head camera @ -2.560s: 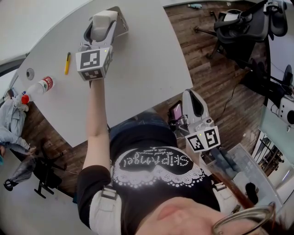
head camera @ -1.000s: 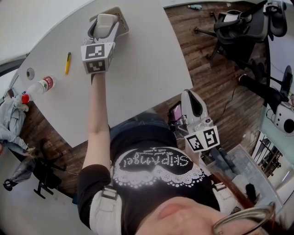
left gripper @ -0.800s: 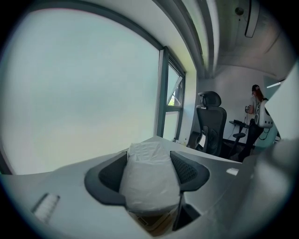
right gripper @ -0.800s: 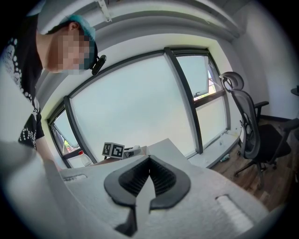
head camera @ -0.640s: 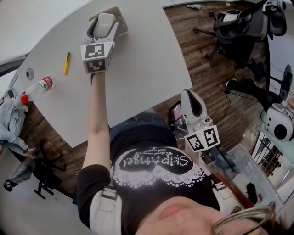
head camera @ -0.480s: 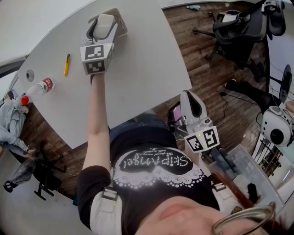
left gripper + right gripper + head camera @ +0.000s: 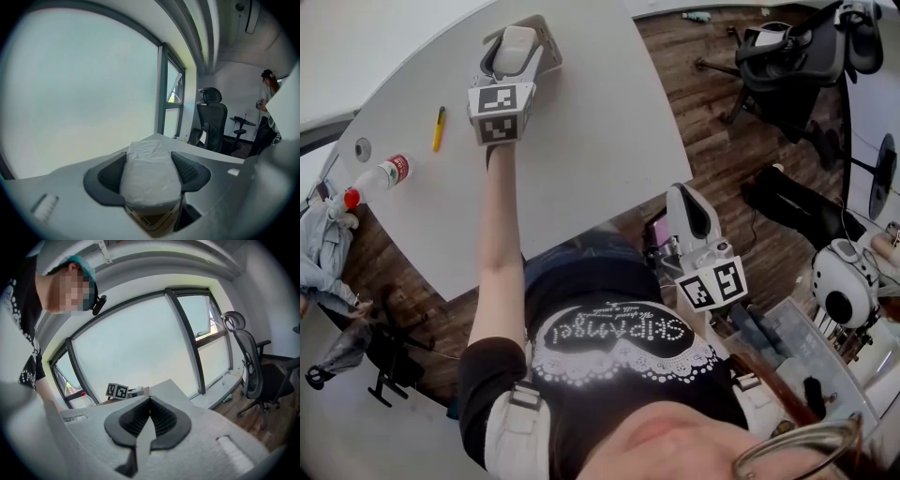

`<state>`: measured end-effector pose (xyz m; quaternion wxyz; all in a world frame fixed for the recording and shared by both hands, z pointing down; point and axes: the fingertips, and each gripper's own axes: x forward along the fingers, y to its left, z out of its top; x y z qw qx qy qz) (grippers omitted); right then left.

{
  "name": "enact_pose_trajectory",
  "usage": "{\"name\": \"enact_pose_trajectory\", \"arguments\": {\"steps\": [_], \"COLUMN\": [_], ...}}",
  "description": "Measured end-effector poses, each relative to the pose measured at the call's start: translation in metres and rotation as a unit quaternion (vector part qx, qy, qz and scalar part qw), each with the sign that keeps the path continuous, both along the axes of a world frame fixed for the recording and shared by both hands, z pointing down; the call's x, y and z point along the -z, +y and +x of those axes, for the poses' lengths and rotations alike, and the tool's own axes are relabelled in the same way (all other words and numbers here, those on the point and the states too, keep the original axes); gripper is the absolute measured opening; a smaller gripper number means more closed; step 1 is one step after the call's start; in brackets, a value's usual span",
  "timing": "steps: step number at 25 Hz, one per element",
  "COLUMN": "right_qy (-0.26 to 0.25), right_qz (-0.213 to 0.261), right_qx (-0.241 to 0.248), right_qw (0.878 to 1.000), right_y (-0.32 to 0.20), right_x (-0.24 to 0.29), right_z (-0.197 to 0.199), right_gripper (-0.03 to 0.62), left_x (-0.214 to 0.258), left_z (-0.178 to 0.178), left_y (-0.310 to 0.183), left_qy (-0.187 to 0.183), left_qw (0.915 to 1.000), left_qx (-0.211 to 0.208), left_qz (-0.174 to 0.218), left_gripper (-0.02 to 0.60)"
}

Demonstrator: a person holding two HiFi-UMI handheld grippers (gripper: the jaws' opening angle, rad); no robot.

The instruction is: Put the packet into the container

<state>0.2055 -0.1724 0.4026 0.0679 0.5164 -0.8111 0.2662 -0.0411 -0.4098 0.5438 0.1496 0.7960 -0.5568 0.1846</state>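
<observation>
White plastic, soft and puffy: the packet (image 7: 150,180), pinched across its middle by the left hand-held gripper (image 7: 150,159) at the upper left of the head view, right at the container (image 7: 551,47) near the far edge of the table (image 7: 581,150). Most likely to go wrong at the release: if let go off-centre, could land on the rim, tip over the wall and slide onto the table or off the edge close behind. Squashy as well, so might bulge, cling to one pad and drag back out on withdrawal; better opened wide and lifted straight. Could also nudge the container toward the edge if pushed down hard. Hard to tell from the head view whether already inside the walls or just above them, with the gripper body covering most of the opening; seems roughly over it. Left jaws: parted by the width of the packet and clamped on it, both dark pads pressed against its sides, the packet's end sticking out beyond the tips. Right hand-held gripper (image 7: 149,420): low at centre right of the head view, off the table and beside the person's torso, jaws closed together, nothing between them, touching nothing.
</observation>
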Motion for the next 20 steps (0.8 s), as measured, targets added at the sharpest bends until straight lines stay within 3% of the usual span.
{"name": "enact_pose_trajectory", "arguments": {"steps": [10, 20], "right_qy": [-0.010, -0.017], "right_qz": [0.004, 0.010], "right_qx": [0.005, 0.011], "right_qw": [1.000, 1.000], "right_y": [0.0016, 0.0002], "right_x": [0.0024, 0.0062], "right_z": [-0.0016, -0.0014], "right_gripper": [0.000, 0.000], "left_x": [-0.0002, 0.0086], "left_z": [-0.0006, -0.0045], "left_y": [0.0004, 0.0013], "left_qy": [-0.005, 0.018], "left_qw": [1.0000, 0.9998], "left_qx": [0.003, 0.010], "left_qz": [0.000, -0.005], "left_gripper": [0.301, 0.299]}}
